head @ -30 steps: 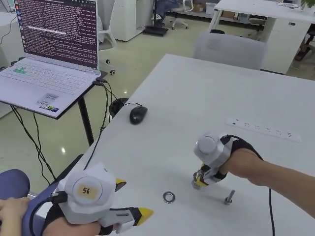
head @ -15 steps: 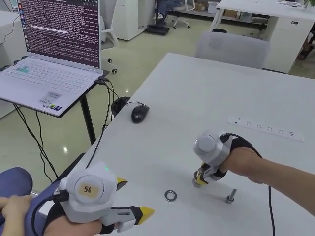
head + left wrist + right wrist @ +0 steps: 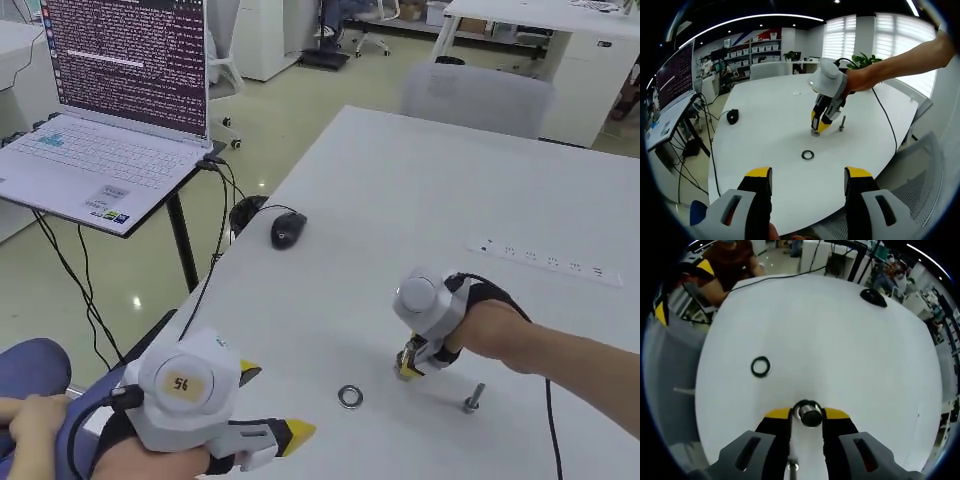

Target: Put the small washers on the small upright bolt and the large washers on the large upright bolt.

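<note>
My right gripper points down at the table, its yellow tips at the large upright bolt. In the right gripper view its jaws are shut on a large washer, with the bolt's dark top showing through the hole. Another large washer lies flat on the white table, left of that gripper. To its right stands the small upright bolt. My left gripper hovers open at the table's near edge, with nothing between its fingers.
A black mouse and its cable lie near the table's left edge. At the far right lies a white power strip. An open laptop sits on a stand left of the table. A grey chair stands behind it.
</note>
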`<act>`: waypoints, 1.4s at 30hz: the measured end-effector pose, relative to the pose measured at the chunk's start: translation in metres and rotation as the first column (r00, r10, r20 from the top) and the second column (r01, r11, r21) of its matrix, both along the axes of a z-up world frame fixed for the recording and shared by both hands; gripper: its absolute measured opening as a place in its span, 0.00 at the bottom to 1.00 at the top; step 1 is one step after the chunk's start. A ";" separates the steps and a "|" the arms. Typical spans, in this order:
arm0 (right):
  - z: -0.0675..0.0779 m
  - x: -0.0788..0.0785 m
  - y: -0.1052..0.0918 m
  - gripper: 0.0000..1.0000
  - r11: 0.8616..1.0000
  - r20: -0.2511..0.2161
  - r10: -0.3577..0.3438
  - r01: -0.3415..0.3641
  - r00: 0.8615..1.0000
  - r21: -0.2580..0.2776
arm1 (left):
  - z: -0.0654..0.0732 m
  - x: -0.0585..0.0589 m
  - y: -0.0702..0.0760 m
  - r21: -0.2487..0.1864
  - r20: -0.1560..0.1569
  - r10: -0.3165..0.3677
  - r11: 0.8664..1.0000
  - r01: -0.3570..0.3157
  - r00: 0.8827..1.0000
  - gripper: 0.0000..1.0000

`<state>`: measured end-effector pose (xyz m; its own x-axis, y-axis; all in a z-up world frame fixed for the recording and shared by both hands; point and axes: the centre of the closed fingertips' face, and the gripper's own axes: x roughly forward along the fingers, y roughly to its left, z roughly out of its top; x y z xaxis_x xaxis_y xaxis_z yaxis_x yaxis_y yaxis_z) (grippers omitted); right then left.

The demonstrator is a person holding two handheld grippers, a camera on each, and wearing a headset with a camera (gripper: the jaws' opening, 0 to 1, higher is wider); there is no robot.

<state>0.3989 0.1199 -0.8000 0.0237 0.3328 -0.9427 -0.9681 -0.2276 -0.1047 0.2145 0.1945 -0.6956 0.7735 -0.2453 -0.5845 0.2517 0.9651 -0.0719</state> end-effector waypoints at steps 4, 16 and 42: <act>-0.001 0.001 0.001 0.25 1.000 -0.012 -0.010 0.010 1.000 0.003 | 0.000 -0.001 0.000 0.001 -0.003 0.000 1.000 0.000 1.000 0.58; -0.006 0.001 0.000 0.25 1.000 -0.012 -0.013 0.013 1.000 -0.004 | 0.001 -0.003 0.000 0.004 -0.001 -0.001 1.000 0.001 1.000 0.58; 0.015 -0.013 -0.025 0.23 0.991 -0.022 -0.115 0.116 0.993 0.068 | 0.002 -0.006 0.001 0.004 0.006 0.009 1.000 -0.009 1.000 0.57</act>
